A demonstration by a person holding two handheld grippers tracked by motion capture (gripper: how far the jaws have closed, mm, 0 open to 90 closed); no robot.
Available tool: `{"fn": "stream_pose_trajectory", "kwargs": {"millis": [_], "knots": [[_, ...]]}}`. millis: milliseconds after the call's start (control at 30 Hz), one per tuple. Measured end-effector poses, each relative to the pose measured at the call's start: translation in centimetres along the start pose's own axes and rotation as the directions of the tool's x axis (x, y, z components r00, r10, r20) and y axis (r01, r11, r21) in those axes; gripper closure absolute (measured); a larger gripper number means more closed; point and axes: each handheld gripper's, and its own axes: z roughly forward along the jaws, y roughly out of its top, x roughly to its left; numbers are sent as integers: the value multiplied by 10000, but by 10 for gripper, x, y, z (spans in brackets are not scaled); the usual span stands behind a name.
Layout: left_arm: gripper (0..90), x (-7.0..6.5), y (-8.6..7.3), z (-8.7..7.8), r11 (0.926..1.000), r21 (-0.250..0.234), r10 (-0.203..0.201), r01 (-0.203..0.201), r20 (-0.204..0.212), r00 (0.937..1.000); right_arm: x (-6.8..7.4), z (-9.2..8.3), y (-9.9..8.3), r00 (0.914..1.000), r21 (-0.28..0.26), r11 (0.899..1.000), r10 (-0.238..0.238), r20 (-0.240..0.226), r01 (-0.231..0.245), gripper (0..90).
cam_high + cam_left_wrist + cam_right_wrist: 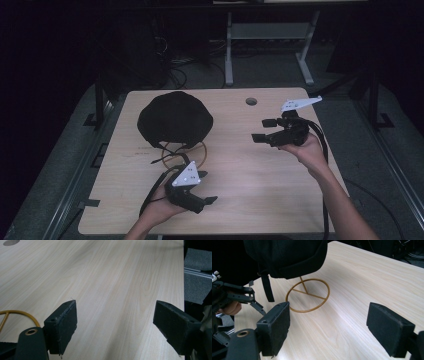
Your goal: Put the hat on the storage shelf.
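Surroundings: dark room around you, grey carpet-like floor, a white metal desk frame [230, 47] at the far side.
Table: pale wood-grain table [260, 180] with rounded corners and a round cable hole [251, 101] near its far edge.
Cap: your black fabric cap [175, 119], domed and matte, sits far left on a stand, its strap [267, 287] hanging down.
Stand: thin brass-coloured wire stand [308, 295], a ring base with spokes and a slim upright stem, resting on the table under the cap.
Left gripper: your left gripper [202, 201], near left, just beside the ring; blocky black jaws spread wide over bare wood, nothing between.
Right gripper: your right gripper [261, 130], far right, well apart from the cap; jaws stand apart, empty, pointing toward the stand.
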Motion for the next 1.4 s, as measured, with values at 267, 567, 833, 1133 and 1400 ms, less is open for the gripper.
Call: {"fn": "stream_pose_trajectory", "kwargs": {"millis": [267,567,833,1133,1400], "knots": [[184,0,0,0,10000,78,-61,61,12,10000,-5,-9,-19,9997,-46,9997,239,104,-239,183],[181,0,0,1,9999,74,-102,101,37,9999,-10,-16,-38,9986,6,9988,491,175,-492,183],[181,0,0,2,9999,88,-136,136,54,9999,-12,-23,-55,9976,75,9980,628,281,-631,178],[181,-1,0,3,9998,103,-170,169,67,9998,-15,-30,-76,9951,118,9954,943,307,-947,178],[181,-1,0,4,9998,144,-161,159,98,9998,-14,-35,-90,9938,151,9942,1063,336,-1068,179]]}}
